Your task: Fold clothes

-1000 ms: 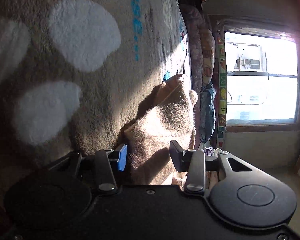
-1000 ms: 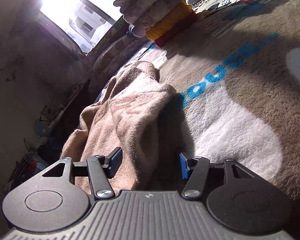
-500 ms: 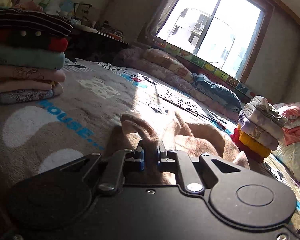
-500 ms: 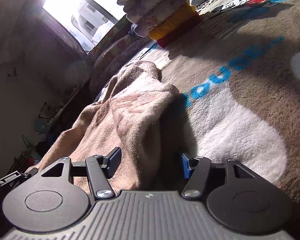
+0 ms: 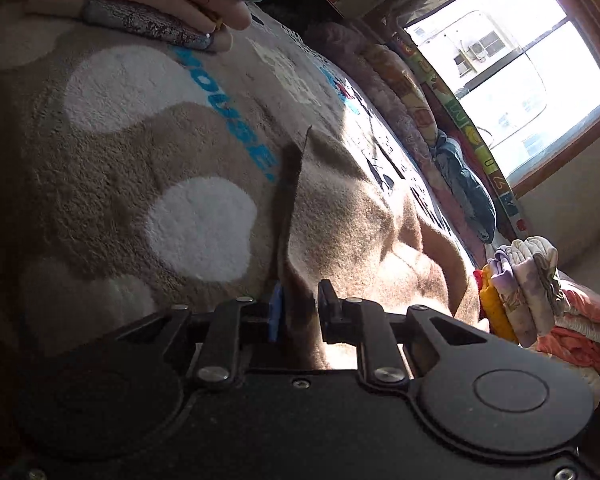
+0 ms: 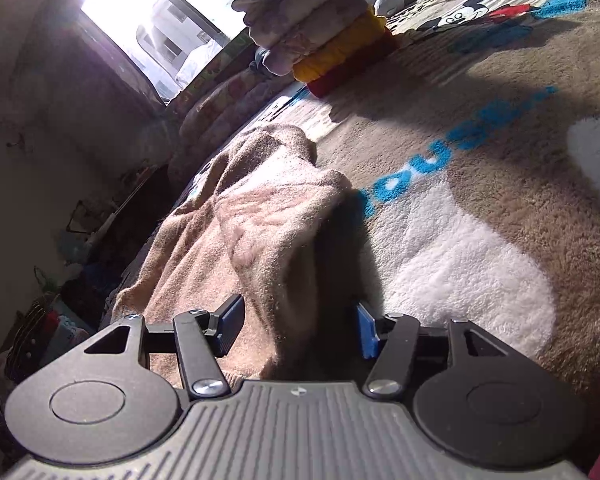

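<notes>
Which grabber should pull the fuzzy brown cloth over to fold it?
Probably the left gripper: its fingers look closed on an edge of the brown garment. The right gripper is wide open, with cloth only lying between its fingers.

Left hand-held gripper (image 5: 298, 308): jaws narrowly parted, a fabric fold between the fingers, view rolled sideways. Right hand-held gripper (image 6: 298, 326): jaws wide apart, fingers low, straddling fabric.

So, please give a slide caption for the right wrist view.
Open right tongs straddle a tan fleece garment on the Mickey Mouse blanket.
</notes>
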